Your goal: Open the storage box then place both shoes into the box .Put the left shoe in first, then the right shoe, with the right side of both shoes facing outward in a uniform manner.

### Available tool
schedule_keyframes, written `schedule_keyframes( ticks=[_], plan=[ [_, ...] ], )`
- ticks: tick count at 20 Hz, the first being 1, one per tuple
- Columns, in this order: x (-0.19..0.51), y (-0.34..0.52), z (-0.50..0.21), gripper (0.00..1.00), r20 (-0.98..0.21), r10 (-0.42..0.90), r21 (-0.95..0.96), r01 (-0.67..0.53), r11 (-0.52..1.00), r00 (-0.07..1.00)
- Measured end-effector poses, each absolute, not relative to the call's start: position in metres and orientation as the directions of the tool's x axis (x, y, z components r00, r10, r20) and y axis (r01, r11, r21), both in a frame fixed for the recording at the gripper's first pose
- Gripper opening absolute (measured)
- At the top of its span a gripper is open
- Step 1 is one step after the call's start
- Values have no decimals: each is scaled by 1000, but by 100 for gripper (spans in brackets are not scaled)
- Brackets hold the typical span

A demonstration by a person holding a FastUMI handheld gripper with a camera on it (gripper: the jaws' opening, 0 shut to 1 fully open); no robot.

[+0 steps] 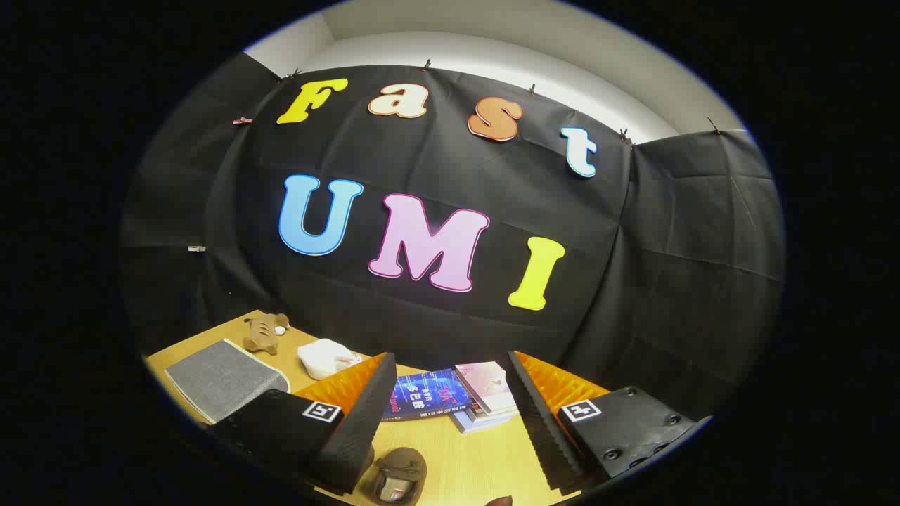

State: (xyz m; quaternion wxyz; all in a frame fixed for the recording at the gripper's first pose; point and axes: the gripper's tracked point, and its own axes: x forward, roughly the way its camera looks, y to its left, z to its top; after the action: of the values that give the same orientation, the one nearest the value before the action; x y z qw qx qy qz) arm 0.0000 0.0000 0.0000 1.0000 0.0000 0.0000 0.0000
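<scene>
My gripper (448, 357) is held above the wooden table (471, 464), tilted up toward the booth wall, and stands open with nothing between its fingers. A brown shoe (399, 476) lies on the table below and between the fingers, close to the left finger (365, 407); part of it is cut off by the view's edge. A small dark brown tip (500, 500) peeks in beside it; what it belongs to cannot be told. The grey fabric storage box (223, 376) sits to the left of the left finger, its top flat and closed.
Two stacked books, a blue one (422, 397) and a pink one (486, 385), lie on the table beyond the fingers. A brown plush toy (266, 332) and a white bundle (325, 357) rest behind the box near the black cloth wall.
</scene>
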Motion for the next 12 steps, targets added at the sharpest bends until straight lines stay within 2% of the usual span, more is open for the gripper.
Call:
schedule_keyframes(
  ticks=[12],
  plan=[
    [5,9,1,97,-4,18,-5,-18,1000,1000]
  ],
)
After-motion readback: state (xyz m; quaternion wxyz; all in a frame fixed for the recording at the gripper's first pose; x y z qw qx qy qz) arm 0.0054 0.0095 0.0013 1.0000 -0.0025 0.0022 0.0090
